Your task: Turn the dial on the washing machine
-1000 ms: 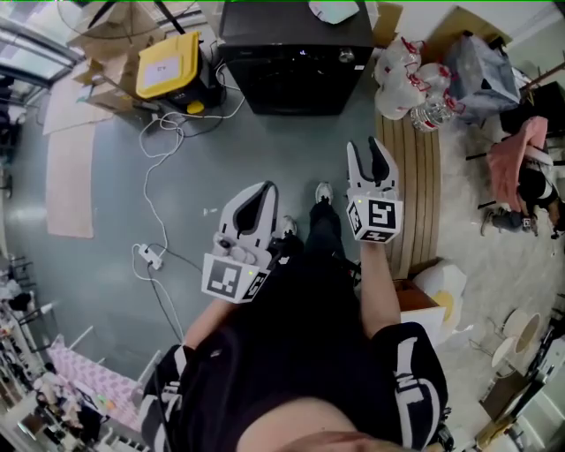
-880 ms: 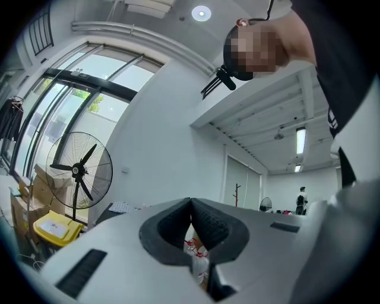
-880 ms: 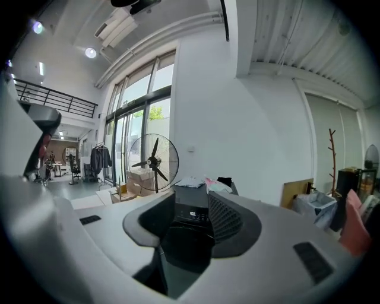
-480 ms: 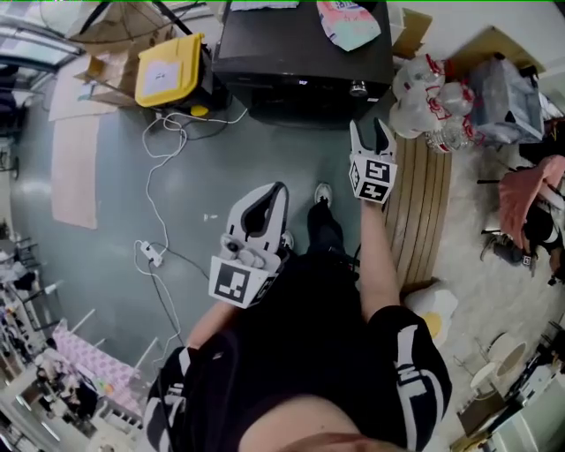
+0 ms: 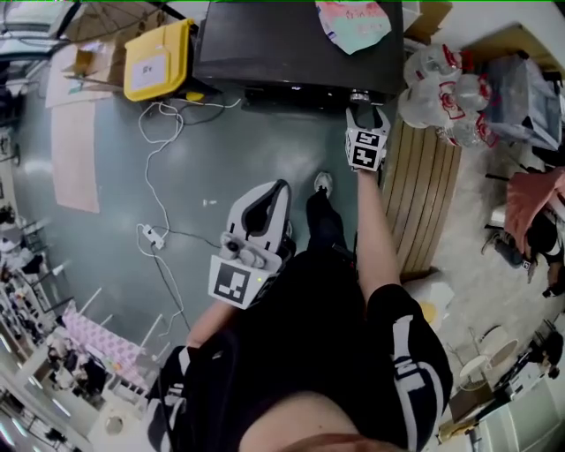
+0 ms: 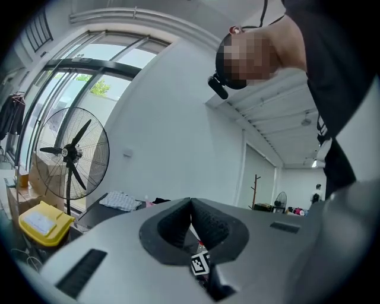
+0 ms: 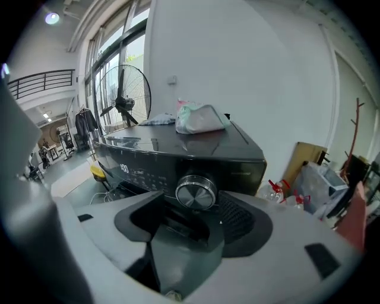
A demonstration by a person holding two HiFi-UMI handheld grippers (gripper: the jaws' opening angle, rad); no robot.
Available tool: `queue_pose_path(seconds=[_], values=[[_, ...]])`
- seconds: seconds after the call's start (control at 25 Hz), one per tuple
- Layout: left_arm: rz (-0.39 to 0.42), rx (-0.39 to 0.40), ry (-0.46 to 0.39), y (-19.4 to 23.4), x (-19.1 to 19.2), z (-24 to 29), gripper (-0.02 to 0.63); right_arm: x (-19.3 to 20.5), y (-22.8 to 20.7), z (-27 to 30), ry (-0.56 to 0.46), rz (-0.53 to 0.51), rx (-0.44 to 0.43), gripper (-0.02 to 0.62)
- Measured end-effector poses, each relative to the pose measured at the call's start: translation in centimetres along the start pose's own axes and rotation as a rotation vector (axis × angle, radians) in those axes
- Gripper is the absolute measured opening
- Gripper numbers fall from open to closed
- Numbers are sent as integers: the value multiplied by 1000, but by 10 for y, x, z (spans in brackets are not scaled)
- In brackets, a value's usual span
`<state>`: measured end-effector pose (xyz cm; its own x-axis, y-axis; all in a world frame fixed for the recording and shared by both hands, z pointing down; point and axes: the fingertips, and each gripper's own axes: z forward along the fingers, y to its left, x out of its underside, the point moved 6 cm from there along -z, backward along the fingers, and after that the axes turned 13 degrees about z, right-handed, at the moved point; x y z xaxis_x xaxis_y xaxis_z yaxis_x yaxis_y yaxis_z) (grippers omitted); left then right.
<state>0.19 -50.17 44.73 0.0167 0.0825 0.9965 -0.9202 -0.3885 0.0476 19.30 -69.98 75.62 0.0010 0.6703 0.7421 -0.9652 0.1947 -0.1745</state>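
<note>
The black washing machine (image 5: 291,44) stands at the top of the head view. Its chrome dial (image 5: 359,94) sits at the right end of the front panel. My right gripper (image 5: 365,111) reaches up to that dial, an arm's length ahead of me. In the right gripper view the dial (image 7: 196,191) lies just ahead of the right gripper (image 7: 193,208), centred between its spread jaws. The jaws are opening, and the pads do not touch the dial. My left gripper (image 5: 267,190) hangs low near my body, shut and empty; in its own view the left gripper (image 6: 190,202) points at a wall.
A folded cloth (image 5: 353,22) lies on top of the machine. A yellow-lidded box (image 5: 159,60) stands left of it, with a white cable and power strip (image 5: 152,237) on the floor. A slatted wooden bench (image 5: 424,194) and packed water bottles (image 5: 441,93) are to the right.
My right gripper has travelled forward from mid-floor up to the dial, and its jaws have spread wider. The machine has come closer in the head view. The left gripper has barely moved.
</note>
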Motion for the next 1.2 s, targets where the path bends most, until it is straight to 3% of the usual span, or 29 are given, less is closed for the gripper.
queue_pose_path(seconds=[0.44,0.52,0.64,0.76,1.0,1.2], values=[[1,-12,50,3,12,38,20,-4,-13,46,24,63,6,291],[0,-16,54,4,12,38,20,-4,-17,47,11,160,-39,288],[-2,-4,43,2,11,36,20,-2,-28,49,13,394,-141,288],[8,23,35,-4,10,32,20,3,-33,50,11,488,-211,288],[6,22,12,-9,7,6,20,5,-23,32,-7,361,-144,311],[13,16,-35,-11,-11,-63,20,14,10,-45,-36,268,-96,310]])
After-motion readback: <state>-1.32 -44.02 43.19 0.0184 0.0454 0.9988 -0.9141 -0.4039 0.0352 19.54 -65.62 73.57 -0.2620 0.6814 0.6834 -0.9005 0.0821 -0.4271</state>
